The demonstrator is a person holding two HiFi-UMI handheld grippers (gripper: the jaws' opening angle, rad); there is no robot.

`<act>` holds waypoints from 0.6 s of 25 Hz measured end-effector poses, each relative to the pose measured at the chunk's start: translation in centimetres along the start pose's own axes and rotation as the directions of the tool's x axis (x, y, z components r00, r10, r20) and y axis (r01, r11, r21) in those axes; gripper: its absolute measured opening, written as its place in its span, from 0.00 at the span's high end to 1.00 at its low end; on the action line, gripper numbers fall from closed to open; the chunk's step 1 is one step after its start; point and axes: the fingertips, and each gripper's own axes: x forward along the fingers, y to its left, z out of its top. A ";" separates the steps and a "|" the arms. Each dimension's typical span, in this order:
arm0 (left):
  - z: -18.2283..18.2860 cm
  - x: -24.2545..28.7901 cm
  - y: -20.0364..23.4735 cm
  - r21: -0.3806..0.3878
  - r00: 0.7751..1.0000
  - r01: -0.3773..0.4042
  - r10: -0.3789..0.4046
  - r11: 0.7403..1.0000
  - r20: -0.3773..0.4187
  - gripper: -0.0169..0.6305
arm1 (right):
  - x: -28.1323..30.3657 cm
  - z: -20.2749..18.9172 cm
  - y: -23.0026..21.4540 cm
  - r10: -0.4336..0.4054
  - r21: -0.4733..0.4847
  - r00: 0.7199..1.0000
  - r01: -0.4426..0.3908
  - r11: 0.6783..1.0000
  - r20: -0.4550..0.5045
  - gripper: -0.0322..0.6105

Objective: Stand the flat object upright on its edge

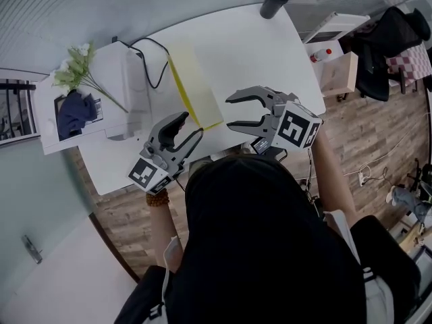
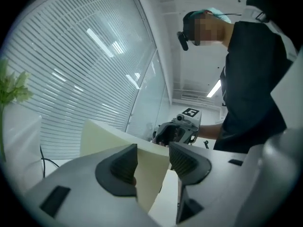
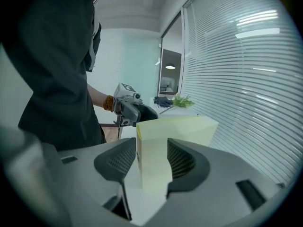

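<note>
Table point(image 1: 256, 52): white top, the largest surface, bearing everything listed below.

White box point(image 1: 111, 79): at the table's left end, with a spray of flowers point(image 1: 74, 66) across it. It is well apart from the work.

Flat object point(image 1: 194, 86): pale yellow panel near the middle of the table. It appears to stand on one long edge, broad faces turned left and right.

Long axis of the panel: runs along the table away from the person. Its near end lies between the two grippers.

Right gripper point(image 1: 229, 112): jaws spread wide and empty. It sits just right of the panel's near end and points across at it. In the right gripper view the end face shows in the gap, with no pad pressing on it.

Left gripper point(image 1: 194, 125): jaws likewise apart, holding nothing, at the panel's near left corner. In the left gripper view the panel rises beyond the gap. Whether one pad brushes it cannot be told.

Cable point(image 1: 156, 59): black loop from the white box, lying left of the panel.

Nearer gripper: the left seems slightly closer to the near corner, though both flank the same end.

Coming move (a judgement): the panel looks placed, so each gripper should back off toward the person. A sideways push on either broad face could topple it.
</note>
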 end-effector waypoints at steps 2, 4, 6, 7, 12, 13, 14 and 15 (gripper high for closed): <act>-0.1 0.6 -0.6 0.036 1.000 0.016 -0.015 0.999 -0.010 0.65 | 0.3 0.2 0.3 -0.003 -0.010 1.000 0.003 1.000 -0.003 0.65; -0.1 1.3 -1.2 0.059 1.000 0.021 -0.020 0.998 -0.013 0.64 | 0.8 0.4 0.4 -0.016 -0.022 1.000 0.016 1.000 -0.001 0.65; -0.4 1.7 -1.5 0.077 0.999 0.007 -0.003 0.997 -0.046 0.64 | 1.3 0.6 0.3 -0.050 -0.028 0.999 0.050 0.998 0.001 0.65; -0.7 1.7 -1.5 0.085 0.998 -0.007 0.013 0.996 -0.069 0.64 | 1.5 0.6 0.2 -0.068 -0.032 0.998 0.068 0.997 0.000 0.65; -0.2 1.0 -1.2 0.112 0.996 -0.055 0.063 0.992 -0.066 0.63 | 1.5 0.6 0.6 -0.104 -0.127 0.994 0.099 0.987 -0.032 0.65; -0.1 0.8 -1.3 0.119 0.996 -0.057 0.064 0.991 -0.061 0.63 | 1.3 0.6 0.9 -0.101 -0.148 0.994 0.095 0.984 -0.035 0.65; -0.4 0.5 -1.3 0.128 0.995 -0.057 0.067 0.990 -0.074 0.63 | 1.2 0.7 1.1 -0.100 -0.167 0.994 0.092 0.982 -0.038 0.65; -1.1 0.2 -1.4 0.142 0.991 -0.059 0.075 0.988 -0.108 0.63 | 1.2 1.0 1.2 -0.103 -0.186 0.994 0.093 0.978 -0.043 0.65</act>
